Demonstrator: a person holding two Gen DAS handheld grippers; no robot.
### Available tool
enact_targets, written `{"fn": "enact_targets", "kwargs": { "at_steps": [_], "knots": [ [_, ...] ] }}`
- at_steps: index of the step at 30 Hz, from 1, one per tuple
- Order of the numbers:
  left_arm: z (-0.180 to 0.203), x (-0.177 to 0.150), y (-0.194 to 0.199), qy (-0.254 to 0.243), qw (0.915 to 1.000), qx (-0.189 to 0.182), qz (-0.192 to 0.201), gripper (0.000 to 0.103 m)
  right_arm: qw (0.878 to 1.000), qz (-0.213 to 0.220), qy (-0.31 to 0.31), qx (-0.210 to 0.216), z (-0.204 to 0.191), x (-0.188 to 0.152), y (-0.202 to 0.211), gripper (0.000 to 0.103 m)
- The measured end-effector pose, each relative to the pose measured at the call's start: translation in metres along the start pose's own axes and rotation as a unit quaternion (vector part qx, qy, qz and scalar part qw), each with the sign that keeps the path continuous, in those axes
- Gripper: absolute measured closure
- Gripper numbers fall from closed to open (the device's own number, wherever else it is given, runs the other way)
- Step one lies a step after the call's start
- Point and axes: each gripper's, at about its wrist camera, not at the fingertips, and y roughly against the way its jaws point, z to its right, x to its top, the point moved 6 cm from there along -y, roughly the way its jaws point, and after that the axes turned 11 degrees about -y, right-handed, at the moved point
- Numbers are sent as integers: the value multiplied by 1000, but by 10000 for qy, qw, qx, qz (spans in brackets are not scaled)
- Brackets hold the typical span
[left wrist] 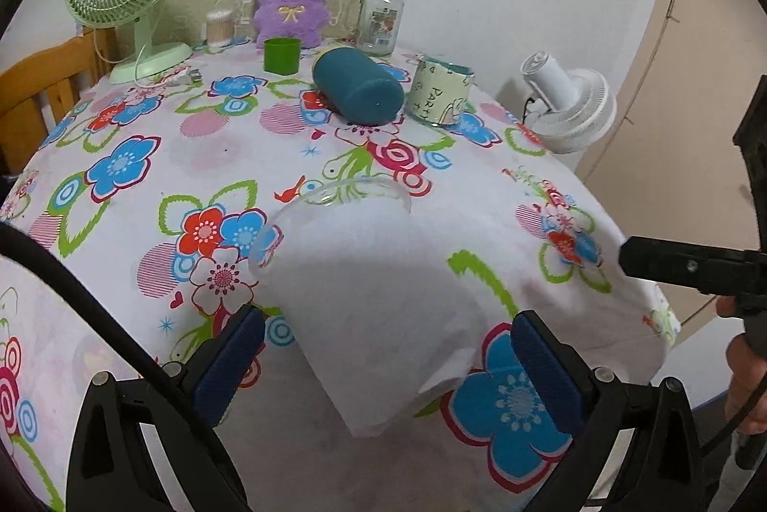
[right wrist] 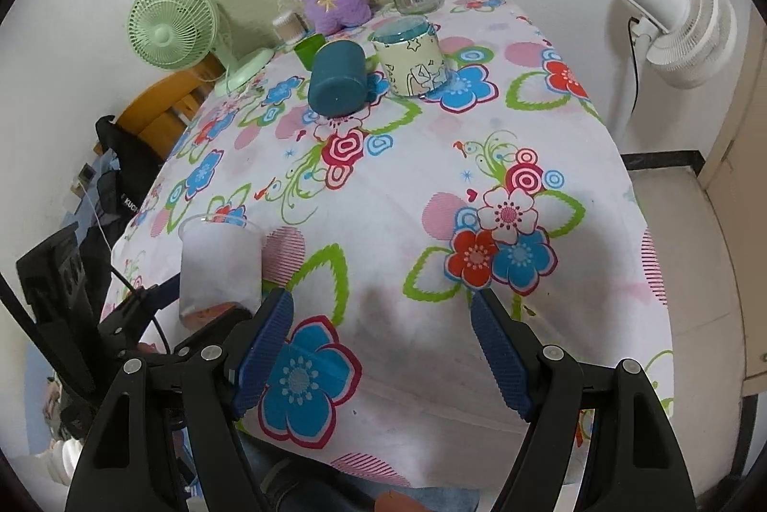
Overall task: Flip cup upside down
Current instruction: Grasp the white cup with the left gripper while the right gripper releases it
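In the left wrist view, the frosted plastic cup [left wrist: 364, 301] was seen between the wide-open jaws of the left gripper [left wrist: 388, 361], tilted over the flowered tabletop [left wrist: 144, 195]; contact with the pads could not be told. In the right wrist view, the right gripper [right wrist: 381, 349] was held wide open and empty, with the cup upright at its left.

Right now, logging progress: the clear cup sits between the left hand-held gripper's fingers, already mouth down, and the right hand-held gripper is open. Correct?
Not mouth down: the right wrist view shows the clear cup mouth up. It does sit between the fingers of the left hand-held gripper, and the right hand-held gripper is open.
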Motion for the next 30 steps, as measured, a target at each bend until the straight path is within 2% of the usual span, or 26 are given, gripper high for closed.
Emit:
{"fn": "enact_targets", "kwargs": {
  "at_steps": [4, 7, 11, 20, 30],
  "knots": [
    [-2, 0, -1, 2, 9997, 225, 63, 0, 10000, -5, 36, -2, 1, -2, 2, 24],
    [-3, 0, -2, 57, 9996, 255, 93, 2, 10000, -14, 19, -6, 3, -3, 2, 24],
    [-2, -2, -4, 51, 9996, 257, 59, 18, 10000, -46, -32, -7, 6, -3, 0, 24],
    [-8, 4, 4, 115, 9997, 205, 114, 24, 9999, -121, 55, 26, 0, -7, -4, 24],
    [-30, 19, 29, -65, 9991, -28, -409, 25, 9981, -254, 545, 108, -22, -18, -12, 24]
  ]
}}
